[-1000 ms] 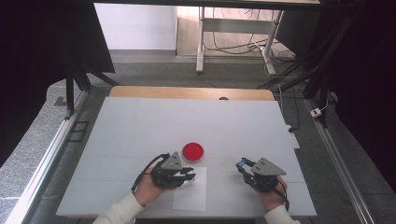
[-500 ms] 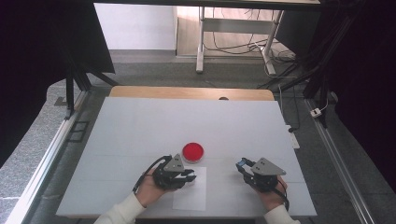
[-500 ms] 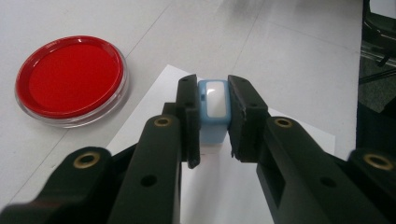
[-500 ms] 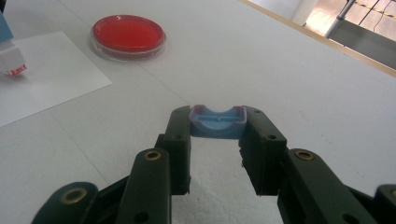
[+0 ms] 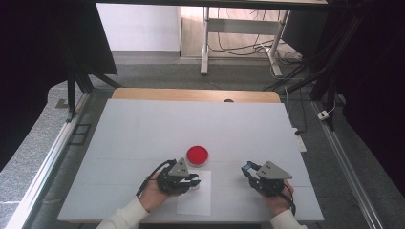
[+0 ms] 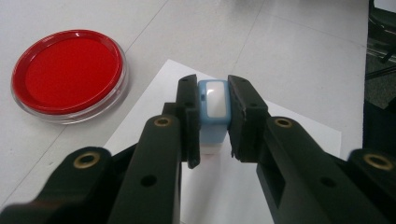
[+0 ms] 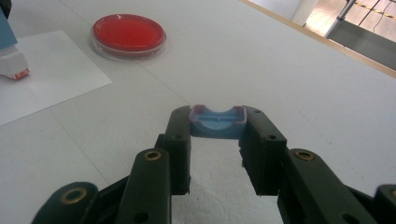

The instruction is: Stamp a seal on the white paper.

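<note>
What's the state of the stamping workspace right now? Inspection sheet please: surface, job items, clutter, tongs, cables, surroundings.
Surface: white table, wooden strip at far edge.
Job items: blue stamp held upright over the white paper sheet; red ink pad open beside the sheet; blue stamp cap held apart.
Clutter: nothing seen.
Tongs: left tongs shut on the stamp; right tongs shut on the cap.
Cables: black lead at left tongs; loose wires on the floor.
Surroundings: dark curtains, metal stand legs, grey floor.
</note>
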Demonstrator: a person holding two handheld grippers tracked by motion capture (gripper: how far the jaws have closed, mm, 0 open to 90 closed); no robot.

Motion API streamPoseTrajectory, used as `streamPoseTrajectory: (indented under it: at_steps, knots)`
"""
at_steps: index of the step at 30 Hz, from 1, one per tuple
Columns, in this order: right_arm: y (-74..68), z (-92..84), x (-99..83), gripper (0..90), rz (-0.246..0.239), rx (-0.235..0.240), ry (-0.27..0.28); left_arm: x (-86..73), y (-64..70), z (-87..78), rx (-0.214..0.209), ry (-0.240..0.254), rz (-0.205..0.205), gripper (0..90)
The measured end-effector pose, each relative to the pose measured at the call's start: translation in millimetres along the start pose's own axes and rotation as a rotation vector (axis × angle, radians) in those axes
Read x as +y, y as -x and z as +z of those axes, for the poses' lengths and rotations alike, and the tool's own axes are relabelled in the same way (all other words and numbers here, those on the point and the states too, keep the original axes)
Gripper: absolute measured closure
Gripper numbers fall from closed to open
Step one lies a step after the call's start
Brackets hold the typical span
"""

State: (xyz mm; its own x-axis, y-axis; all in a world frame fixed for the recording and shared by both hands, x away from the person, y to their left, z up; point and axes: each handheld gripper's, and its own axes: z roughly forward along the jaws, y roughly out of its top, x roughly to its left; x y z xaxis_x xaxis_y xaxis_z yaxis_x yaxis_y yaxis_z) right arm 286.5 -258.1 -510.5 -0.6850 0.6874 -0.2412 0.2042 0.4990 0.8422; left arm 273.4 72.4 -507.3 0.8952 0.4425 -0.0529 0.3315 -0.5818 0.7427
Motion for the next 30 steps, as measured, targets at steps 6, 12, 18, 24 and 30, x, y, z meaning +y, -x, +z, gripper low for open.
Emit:
streamPoseTrajectory:
  at_steps: [6,12,18,24,30]
  knots:
    - [0.0,-0.1,0.0,64.6,-0.001,0.0,0.0,-1.0,-0.1,1.5,0.001,-0.004,-0.002,75.3]
    - [0.1,0.0,0.0,64.6,-0.002,0.0,0.0,-1.2,0.0,1.7,-0.001,-0.004,0.001,75.2]
    - [0.2,0.0,0.0,64.6,-0.002,0.005,0.002,-1.0,0.8,1.8,0.001,-0.01,0.004,75.3]
    - [0.0,0.6,-0.1,64.6,-0.001,0.006,0.003,0.4,2.9,2.4,0.012,-0.027,0.017,75.5]
    - [-0.3,0.6,0.0,64.6,-0.004,0.005,0.003,1.1,3.0,3.6,0.016,-0.054,0.03,75.7]
